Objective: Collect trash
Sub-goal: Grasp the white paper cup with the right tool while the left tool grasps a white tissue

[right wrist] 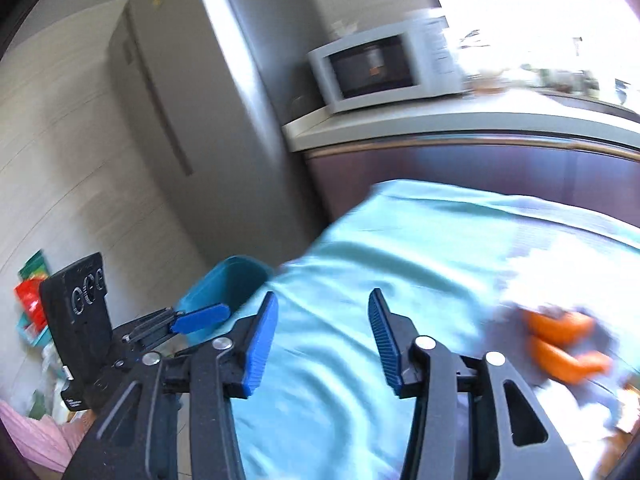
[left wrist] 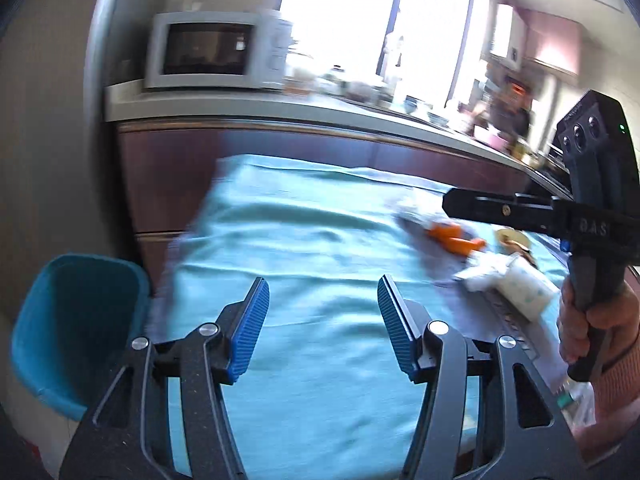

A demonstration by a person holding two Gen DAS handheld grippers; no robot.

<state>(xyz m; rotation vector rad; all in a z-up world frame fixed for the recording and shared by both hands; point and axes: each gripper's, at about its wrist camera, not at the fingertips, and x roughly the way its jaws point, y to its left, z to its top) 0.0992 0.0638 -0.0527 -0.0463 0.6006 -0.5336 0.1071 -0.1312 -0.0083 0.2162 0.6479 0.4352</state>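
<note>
My left gripper (left wrist: 323, 312) is open and empty above the teal tablecloth (left wrist: 304, 240). My right gripper (right wrist: 323, 328) is open and empty over the same cloth (right wrist: 400, 248). Trash lies at the cloth's right side: orange peel pieces (left wrist: 452, 238), a crumpled white wrapper (left wrist: 480, 272) and a white paper cup on its side (left wrist: 524, 288). The peel also shows blurred in the right wrist view (right wrist: 560, 340). A teal bin (left wrist: 76, 320) stands on the floor off the table's left end, and shows in the right wrist view (right wrist: 228, 284). The right gripper's body (left wrist: 592, 216) hangs above the trash.
A counter (left wrist: 280, 108) with a white microwave (left wrist: 216, 52) and clutter runs behind the table. A grey fridge (right wrist: 192, 100) stands left of it. A plastic bag (left wrist: 576, 400) lies at the table's near right. Packages (right wrist: 30, 300) sit on the floor at left.
</note>
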